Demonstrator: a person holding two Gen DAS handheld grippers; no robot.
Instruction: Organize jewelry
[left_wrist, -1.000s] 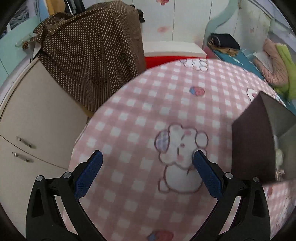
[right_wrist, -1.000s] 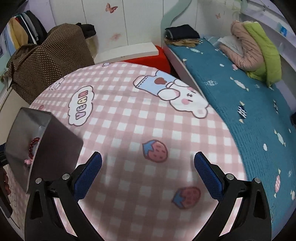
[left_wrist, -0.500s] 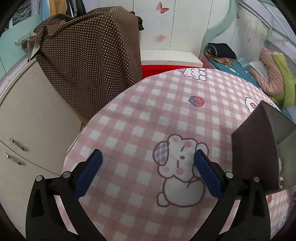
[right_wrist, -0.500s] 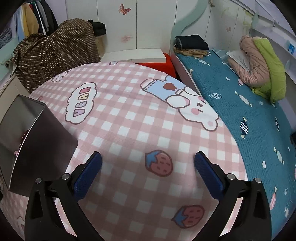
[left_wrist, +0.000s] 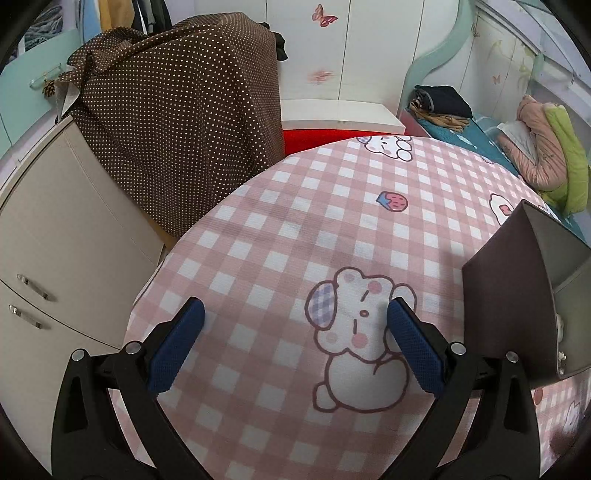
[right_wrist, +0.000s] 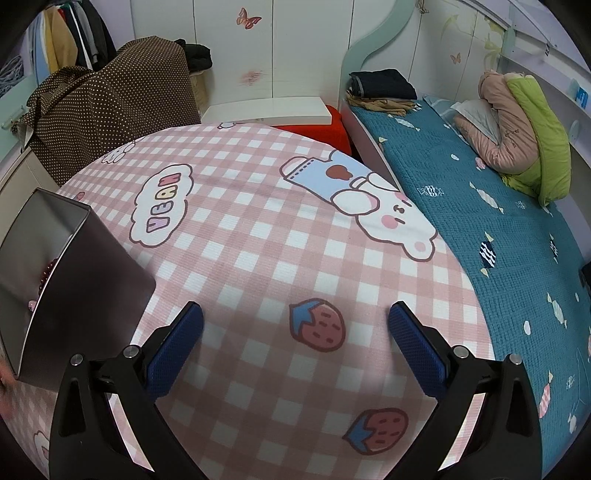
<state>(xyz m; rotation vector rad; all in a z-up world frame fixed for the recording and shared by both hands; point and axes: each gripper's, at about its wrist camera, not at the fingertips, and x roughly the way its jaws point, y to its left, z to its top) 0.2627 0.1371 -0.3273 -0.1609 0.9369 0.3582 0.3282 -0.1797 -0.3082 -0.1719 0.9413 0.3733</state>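
Note:
A dark grey open box (left_wrist: 517, 295) stands on the pink checked tablecloth (left_wrist: 314, 229), at the right edge of the left wrist view and at the left of the right wrist view (right_wrist: 92, 295). Inside it a red bead bracelet (right_wrist: 46, 275) shows against the inner wall, with a small pink piece below it. Pale small items show low inside the box in the left view. My left gripper (left_wrist: 295, 343) is open and empty above the cloth, left of the box. My right gripper (right_wrist: 295, 345) is open and empty above the cloth (right_wrist: 277, 240), right of the box.
A brown dotted cloth (left_wrist: 177, 122) drapes over furniture behind the table. A beige cabinet (left_wrist: 48, 240) stands left of the table. A bed with a teal cover (right_wrist: 498, 240) and bundled bedding (right_wrist: 524, 133) runs along the right. A red item (left_wrist: 314, 138) under a white board sits behind.
Both grippers have risen and pulled back from the table, so more of the room shows. Both stay open and empty. The box has not moved.

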